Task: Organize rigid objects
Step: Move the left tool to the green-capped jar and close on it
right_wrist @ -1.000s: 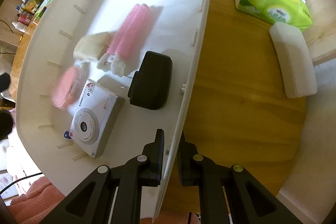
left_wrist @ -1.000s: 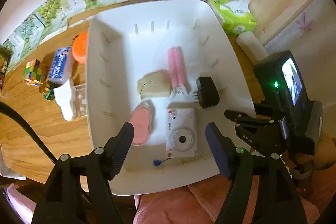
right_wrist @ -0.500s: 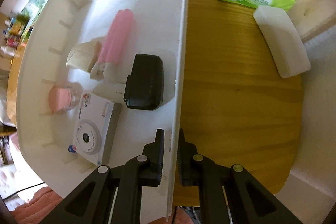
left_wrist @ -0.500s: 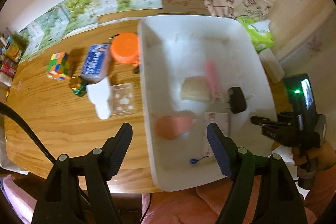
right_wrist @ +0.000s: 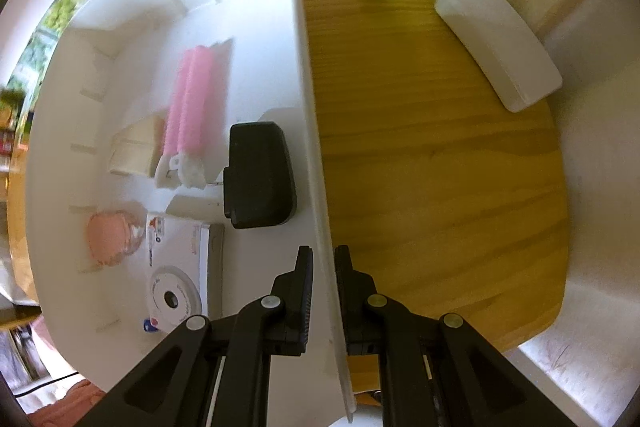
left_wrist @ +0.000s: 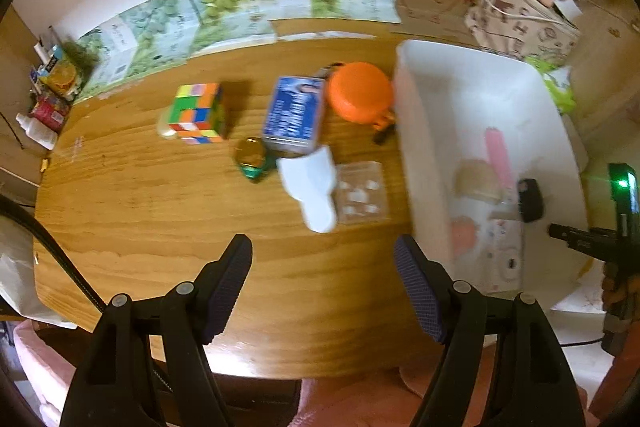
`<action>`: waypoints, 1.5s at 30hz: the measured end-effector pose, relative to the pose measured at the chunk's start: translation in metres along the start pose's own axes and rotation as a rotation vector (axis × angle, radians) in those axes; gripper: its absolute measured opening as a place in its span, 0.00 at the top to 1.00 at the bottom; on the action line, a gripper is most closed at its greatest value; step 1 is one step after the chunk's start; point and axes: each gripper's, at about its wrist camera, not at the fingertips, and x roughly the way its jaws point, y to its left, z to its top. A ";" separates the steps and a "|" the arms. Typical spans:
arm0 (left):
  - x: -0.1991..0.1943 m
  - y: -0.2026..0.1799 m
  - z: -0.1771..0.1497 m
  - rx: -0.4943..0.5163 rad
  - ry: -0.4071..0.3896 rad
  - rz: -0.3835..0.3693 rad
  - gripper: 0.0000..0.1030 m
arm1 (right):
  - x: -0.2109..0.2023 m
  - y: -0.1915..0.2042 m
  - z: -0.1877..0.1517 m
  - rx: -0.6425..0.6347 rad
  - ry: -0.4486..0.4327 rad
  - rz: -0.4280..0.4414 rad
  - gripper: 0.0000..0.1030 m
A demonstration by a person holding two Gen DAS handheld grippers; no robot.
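Left gripper jaws spread, empty, above bare wooden table. Left of white bin: colour cube, blue box, orange lid. Right gripper pinches the bin's right wall. Inside the bin: black adapter, pink rollers, white camera.

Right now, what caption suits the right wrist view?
Right gripper pinching the white bin's wall; camera, black adapter inside.
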 end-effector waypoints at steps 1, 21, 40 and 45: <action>0.001 0.006 0.002 -0.003 -0.002 0.003 0.26 | 0.000 -0.002 0.000 0.014 -0.001 0.003 0.89; 0.085 0.078 0.049 0.043 -0.018 -0.072 0.26 | -0.011 -0.036 0.000 0.239 -0.022 -0.019 0.87; 0.134 0.082 0.066 0.031 0.017 -0.068 0.26 | -0.004 -0.039 0.033 0.278 0.049 -0.073 0.87; 0.143 0.087 0.066 0.016 0.040 -0.075 0.27 | 0.004 -0.039 0.035 0.295 0.057 -0.078 0.86</action>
